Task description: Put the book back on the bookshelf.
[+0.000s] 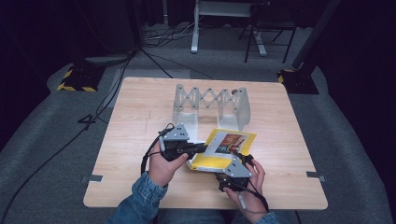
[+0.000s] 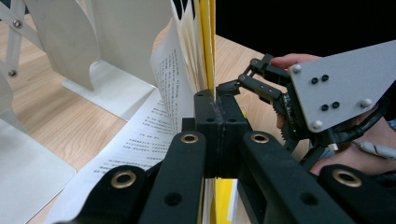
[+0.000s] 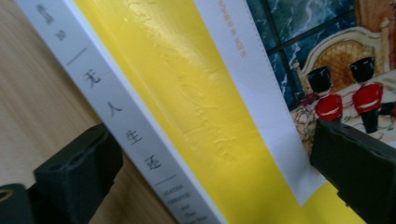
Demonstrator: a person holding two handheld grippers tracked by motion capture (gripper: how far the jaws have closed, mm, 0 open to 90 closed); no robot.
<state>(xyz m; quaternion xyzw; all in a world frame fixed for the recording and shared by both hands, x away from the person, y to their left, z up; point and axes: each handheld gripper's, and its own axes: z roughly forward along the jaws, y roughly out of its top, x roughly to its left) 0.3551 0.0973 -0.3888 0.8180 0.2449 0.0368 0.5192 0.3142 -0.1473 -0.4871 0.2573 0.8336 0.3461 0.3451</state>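
- Centre frame: our left gripper (image 1: 198, 148) is clamped tight on the yellow book (image 1: 223, 150).
- Our right gripper (image 1: 243, 158) gapes around its spine; we should close squarely before lifting towards the white rack (image 1: 211, 103).

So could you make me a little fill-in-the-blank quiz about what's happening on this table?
1. The left gripper is shut on the ____ cover of the book.
2. Behind the book stands a white expandable ____ on the wooden table.
3. The right gripper has its jaws ____, one on each side of the book's spine.
4. The cover picture shows toy soldiers in ____ coats.

Missing words: yellow; bookend rack; open; red
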